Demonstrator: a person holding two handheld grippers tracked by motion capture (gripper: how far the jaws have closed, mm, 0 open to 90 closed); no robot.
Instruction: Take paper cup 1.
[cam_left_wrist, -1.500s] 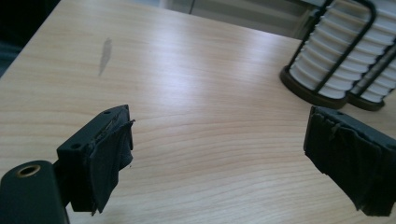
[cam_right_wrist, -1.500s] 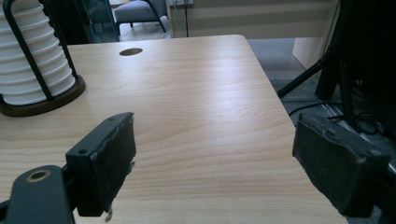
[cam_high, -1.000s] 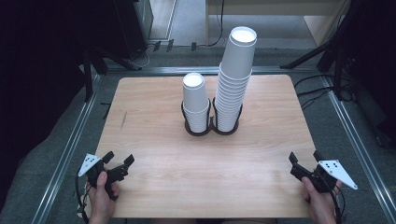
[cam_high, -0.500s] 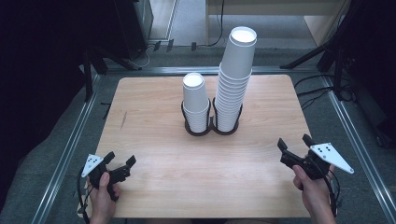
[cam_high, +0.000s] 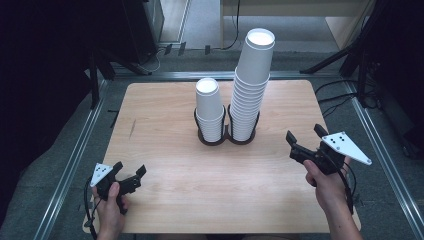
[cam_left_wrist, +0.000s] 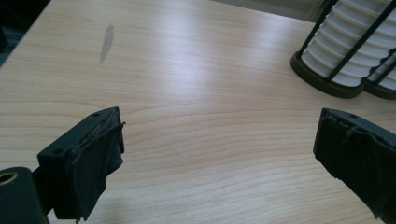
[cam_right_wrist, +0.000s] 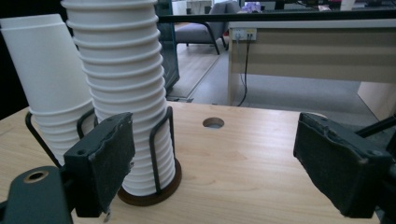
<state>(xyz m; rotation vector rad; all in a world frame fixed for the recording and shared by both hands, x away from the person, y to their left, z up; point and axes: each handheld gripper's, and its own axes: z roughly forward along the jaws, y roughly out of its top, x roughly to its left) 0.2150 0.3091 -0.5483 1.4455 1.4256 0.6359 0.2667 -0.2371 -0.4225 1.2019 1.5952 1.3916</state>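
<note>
Two stacks of white cups in wire holders mid-tabletop (cam_high: 165, 150) — tall stack (cam_high: 251, 85) beside short stack (cam_high: 210, 111). Right claw (cam_high: 306, 141) raised near the right edge, just been opening, wide, empty. Left claw (cam_high: 130, 172) low at the near-left corner — wide, empty.

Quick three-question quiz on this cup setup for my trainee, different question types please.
1. True or false: the tall cup stack stands to the right of the short cup stack in the high view.
2. What do both stacks sit in?
3. Is anything between the jaws of the right gripper? A) a cup B) nothing

Key:
1. True.
2. A black wire holder on the table.
3. B; its jaws have just been opening.
</note>
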